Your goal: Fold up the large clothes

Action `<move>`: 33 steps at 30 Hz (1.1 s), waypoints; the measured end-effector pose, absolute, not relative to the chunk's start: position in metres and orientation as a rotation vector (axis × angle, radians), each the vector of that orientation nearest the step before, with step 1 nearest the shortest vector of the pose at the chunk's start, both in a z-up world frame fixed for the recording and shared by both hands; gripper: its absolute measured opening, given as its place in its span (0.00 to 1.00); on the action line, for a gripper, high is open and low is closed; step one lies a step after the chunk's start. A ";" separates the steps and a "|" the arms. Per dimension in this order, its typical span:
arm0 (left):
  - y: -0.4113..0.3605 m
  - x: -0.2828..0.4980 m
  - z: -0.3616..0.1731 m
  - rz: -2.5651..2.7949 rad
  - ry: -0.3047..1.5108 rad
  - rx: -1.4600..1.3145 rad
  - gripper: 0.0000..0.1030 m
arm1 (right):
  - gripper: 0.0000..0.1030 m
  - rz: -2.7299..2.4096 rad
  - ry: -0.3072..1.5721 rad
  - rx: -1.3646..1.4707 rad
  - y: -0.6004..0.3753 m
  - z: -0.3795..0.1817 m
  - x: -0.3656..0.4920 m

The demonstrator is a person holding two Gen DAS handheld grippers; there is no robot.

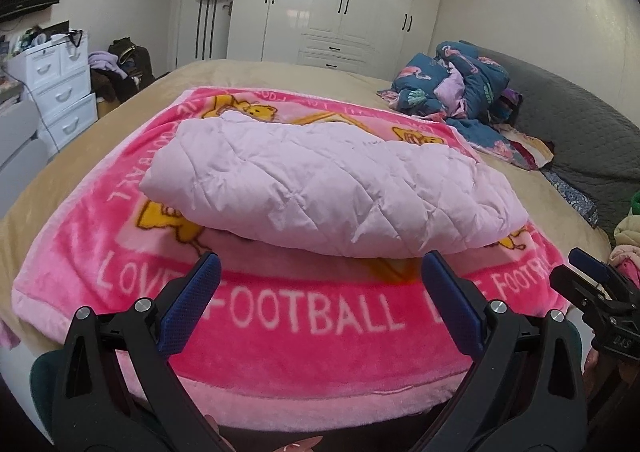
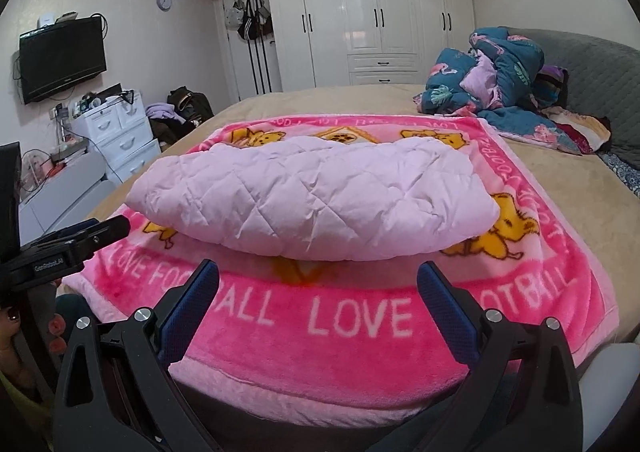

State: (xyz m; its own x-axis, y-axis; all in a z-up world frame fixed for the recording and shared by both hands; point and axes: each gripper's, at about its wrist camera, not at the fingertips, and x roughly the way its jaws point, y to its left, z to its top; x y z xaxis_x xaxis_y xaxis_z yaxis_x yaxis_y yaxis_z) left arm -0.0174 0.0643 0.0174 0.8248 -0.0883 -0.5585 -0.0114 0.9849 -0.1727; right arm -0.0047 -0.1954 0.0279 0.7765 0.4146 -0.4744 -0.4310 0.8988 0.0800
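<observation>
— While both grippers hung over the near edge of the bed point(image 1: 256, 71), where was the coat?

— The coat point(image 1: 320, 187), pale pink and quilted, lay folded in a thick bundle on the blanket point(image 1: 304, 348), straight ahead of the left gripper point(image 1: 320, 272) and just beyond its fingers point(image 1: 448, 292). In the right wrist view it sat the same way, ahead of the right gripper point(image 2: 318, 278), a little past the tips.

— Were the fingers touching it?

— No. Both pairs were spread wide with nothing between them, blue pads facing inward, hovering above the blanket's bright pink border with its white lettering. The coat's near fold stood apart from the tips.

— And each gripper relative to the other?

— The right one showed at the right edge of the left view, beside the left fingers; the left one showed at the left edge of the right view.

— Anything else near?

— A heap of bedding point(image 2: 504, 79), teal with pink, lay far ahead and to the right of the fingers. A wardrobe point(image 2: 368, 11) stood beyond the bed, white drawers point(image 2: 120, 131) off to the left.
</observation>
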 end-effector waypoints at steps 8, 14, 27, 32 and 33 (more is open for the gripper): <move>0.063 -0.017 0.017 -0.046 0.604 -0.167 0.91 | 0.96 0.447 0.507 -0.026 -0.200 0.028 -0.002; 0.063 -0.017 0.018 -0.048 0.601 -0.164 0.91 | 0.96 0.450 0.514 -0.028 -0.202 0.027 0.000; 0.062 -0.018 0.017 -0.037 0.604 -0.156 0.91 | 0.96 0.451 0.515 -0.028 -0.202 0.027 0.000; 0.062 -0.018 0.018 -0.040 0.603 -0.153 0.91 | 0.96 0.446 0.512 -0.027 -0.202 0.027 -0.001; 0.062 -0.018 0.018 -0.040 0.604 -0.153 0.91 | 0.96 0.447 0.511 -0.029 -0.202 0.027 -0.001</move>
State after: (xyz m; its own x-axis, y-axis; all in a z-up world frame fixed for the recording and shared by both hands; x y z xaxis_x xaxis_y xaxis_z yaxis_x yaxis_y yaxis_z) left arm -0.0184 0.0624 0.0176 0.8226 -0.0824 -0.5626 -0.0072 0.9878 -0.1553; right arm -0.0005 -0.2019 0.0269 0.7784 0.4061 -0.4788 -0.4201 0.9036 0.0834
